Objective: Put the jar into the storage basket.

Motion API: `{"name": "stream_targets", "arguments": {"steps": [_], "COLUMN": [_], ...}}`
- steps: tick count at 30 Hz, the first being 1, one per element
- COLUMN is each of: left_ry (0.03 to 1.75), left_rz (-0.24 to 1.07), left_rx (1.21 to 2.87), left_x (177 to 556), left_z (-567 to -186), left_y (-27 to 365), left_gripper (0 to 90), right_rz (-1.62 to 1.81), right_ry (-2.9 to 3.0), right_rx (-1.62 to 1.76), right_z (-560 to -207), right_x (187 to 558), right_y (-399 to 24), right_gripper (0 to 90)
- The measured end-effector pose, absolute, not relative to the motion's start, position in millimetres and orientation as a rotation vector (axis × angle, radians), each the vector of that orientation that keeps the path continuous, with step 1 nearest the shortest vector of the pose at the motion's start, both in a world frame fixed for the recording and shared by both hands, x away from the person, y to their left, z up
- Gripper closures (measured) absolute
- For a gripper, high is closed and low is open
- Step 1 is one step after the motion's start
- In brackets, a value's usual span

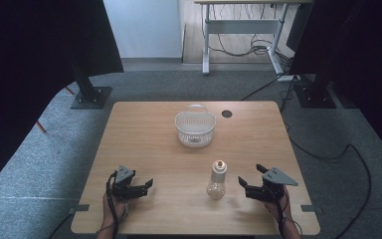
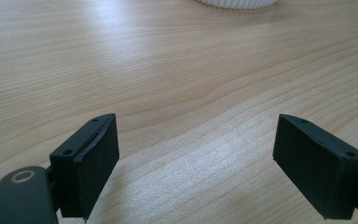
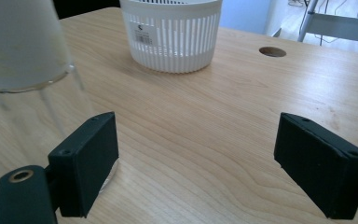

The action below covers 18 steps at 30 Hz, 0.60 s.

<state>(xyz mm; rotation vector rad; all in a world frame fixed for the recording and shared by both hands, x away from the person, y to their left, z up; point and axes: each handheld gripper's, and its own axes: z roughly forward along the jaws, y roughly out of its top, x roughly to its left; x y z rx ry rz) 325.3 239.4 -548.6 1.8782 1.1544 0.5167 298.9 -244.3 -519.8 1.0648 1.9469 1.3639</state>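
High view is showing a person sitting at a wooden table [image 1: 144,149] with a gripper in each hand, and the right gripper [image 1: 249,182] is nearing a clear glass bottle [image 1: 217,180] that is standing upright near the front edge of the table, between the two grippers and closer to the right one. The step in hand looks like the approach for a grasp: the right jaws are standing wide apart with nothing between them, and in the right gripper view the bottle [image 3: 28,70] is sitting just off to the side of one jaw rather than in the gap. The next move is probably calling for a swing toward the bottle so its body comes between the pads before closing. The left gripper [image 1: 138,186] is waiting, jaws apart over bare wood. The bottle is showing a bulbous base, a pale upper part and an open mouth. A white slotted basket [image 1: 195,127] is standing farther back, well apart.
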Motion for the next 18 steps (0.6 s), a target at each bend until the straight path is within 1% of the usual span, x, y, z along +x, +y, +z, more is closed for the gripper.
{"name": "stream_targets", "arguments": {"steps": [18], "left_ry": [1.154], "left_rz": [0.513], "left_rx": [1.891], "left_x": [326], "left_z": [-549], "left_y": [238], "left_gripper": [13.8], "right_rz": [1.416], "right_ry": [1.971], "right_rx": [0.968], "right_z": [-508], "right_x": [287], "right_y": [-235], "right_gripper": [13.3]}}
